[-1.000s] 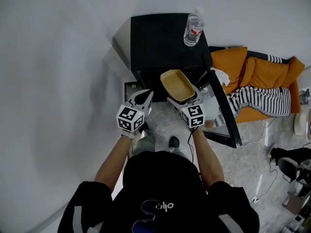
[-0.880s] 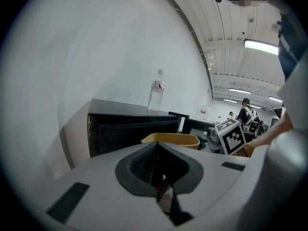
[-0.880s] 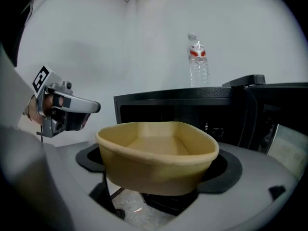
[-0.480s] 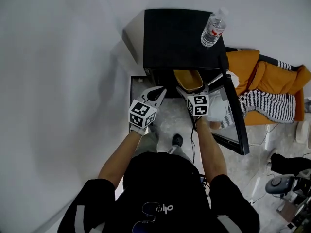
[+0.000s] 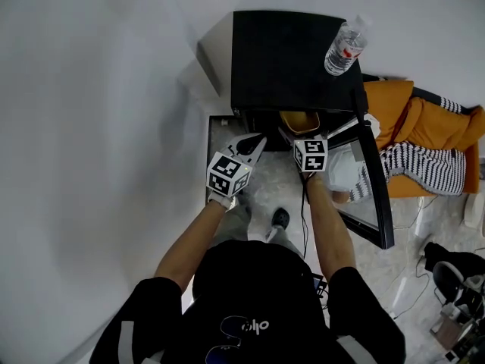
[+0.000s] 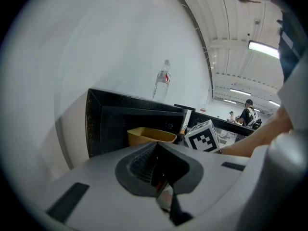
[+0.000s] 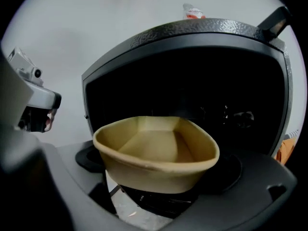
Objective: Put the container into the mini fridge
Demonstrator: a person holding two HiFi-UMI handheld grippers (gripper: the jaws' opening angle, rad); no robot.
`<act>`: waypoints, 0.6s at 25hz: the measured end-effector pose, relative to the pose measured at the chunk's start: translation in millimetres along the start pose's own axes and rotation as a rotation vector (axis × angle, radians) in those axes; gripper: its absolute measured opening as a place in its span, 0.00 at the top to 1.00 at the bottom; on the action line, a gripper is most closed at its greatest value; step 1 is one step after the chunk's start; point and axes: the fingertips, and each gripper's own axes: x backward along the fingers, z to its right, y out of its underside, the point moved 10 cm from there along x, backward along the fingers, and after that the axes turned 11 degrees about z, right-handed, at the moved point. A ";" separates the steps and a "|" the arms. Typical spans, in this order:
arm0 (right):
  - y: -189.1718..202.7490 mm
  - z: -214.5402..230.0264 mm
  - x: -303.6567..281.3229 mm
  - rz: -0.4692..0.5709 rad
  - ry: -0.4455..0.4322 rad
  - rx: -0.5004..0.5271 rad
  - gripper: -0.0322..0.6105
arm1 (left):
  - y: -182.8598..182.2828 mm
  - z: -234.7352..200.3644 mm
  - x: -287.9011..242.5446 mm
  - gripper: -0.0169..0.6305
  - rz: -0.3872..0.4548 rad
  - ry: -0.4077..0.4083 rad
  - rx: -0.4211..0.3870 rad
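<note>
Seen from above, a person's two bare forearms reach forward, each hand holding a gripper with a black-and-white marker cube. The left gripper (image 5: 255, 141) hangs just to the left of the fridge opening, its jaws brought together on nothing – its own view (image 6: 156, 163) shows the two halves meeting in a closed seam with no object between them. The right gripper (image 5: 301, 137) is the nearer one to the work: its jaws are clamped on the near end of the container (image 5: 299, 120), a shallow, empty tan tub with rounded corners. In the right gripper view (image 7: 156, 196) the container (image 7: 156, 153) sits straight ahead of the jaws, upright and level, its rim open to the camera. Its long axis appears to run forward, away from the jaws, though the wide lens makes that hard to judge. Directly beyond it lies the dark cavity of the mini fridge (image 7: 192, 90), filling the view from side to side. From overhead the container is at the mouth of the mini fridge (image 5: 292, 59), partly under its black top edge – likely part of the way in but not set down. The door (image 5: 375, 196) stands swung open to the right, clear of the arm. So the coming move looks like a straight push forward, then a release. A water bottle (image 5: 345, 48) stands on the far right corner of the fridge top.
</note>
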 end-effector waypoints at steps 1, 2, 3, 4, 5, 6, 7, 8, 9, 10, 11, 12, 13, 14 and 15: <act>1.0 0.8 -2.5 -0.002 0.003 -0.002 0.09 | 0.4 -1.3 -0.2 0.96 0.000 -0.002 0.002; 1.8 1.7 -5.0 -0.004 0.006 -0.004 0.09 | 0.7 -2.2 0.1 0.96 0.000 -0.003 0.004; 2.5 2.6 -7.1 -0.007 0.010 -0.005 0.09 | 1.1 -2.8 0.7 0.96 0.000 -0.004 0.005; 3.1 3.4 -9.0 -0.010 0.014 -0.008 0.09 | 1.6 -3.2 1.7 0.96 0.000 -0.005 0.005; 3.5 4.0 -10.7 -0.012 0.018 -0.011 0.09 | 2.2 -3.6 3.1 0.96 -0.001 -0.005 0.005; 4.0 4.5 -12.4 -0.014 0.022 -0.013 0.09 | 3.0 -4.0 4.6 0.96 -0.002 -0.006 0.005; 4.4 4.9 -14.1 -0.017 0.027 -0.014 0.09 | 3.9 -4.7 6.2 0.96 -0.004 -0.008 0.006; 4.9 5.1 -15.9 -0.019 0.031 -0.014 0.09 | 4.8 -5.7 7.7 0.96 -0.005 -0.009 0.007; 5.2 5.3 -17.7 -0.021 0.036 -0.012 0.09 | 5.5 -7.0 9.2 0.96 -0.005 -0.010 0.008; 5.5 5.2 -19.5 -0.022 0.040 -0.009 0.09 | 6.1 -8.4 10.8 0.96 -0.004 -0.011 0.009; 5.7 5.1 -21.4 -0.023 0.044 -0.005 0.09 | 6.6 -10.0 12.4 0.96 -0.002 -0.012 0.010; 5.8 5.0 -23.5 -0.023 0.047 -0.003 0.09 | 7.1 -11.8 13.8 0.96 0.000 -0.014 0.010; 5.8 4.9 -25.7 -0.023 0.050 -0.001 0.09 | 7.2 -13.8 15.0 0.96 0.002 -0.017 0.010; 5.9 4.9 -28.0 -0.025 0.052 -0.001 0.09 | 7.2 -15.7 16.1 0.96 0.004 -0.020 0.011; 6.2 4.9 -30.2 -0.028 0.055 0.000 0.09 | 7.0 -17.2 17.2 0.96 0.006 -0.023 0.011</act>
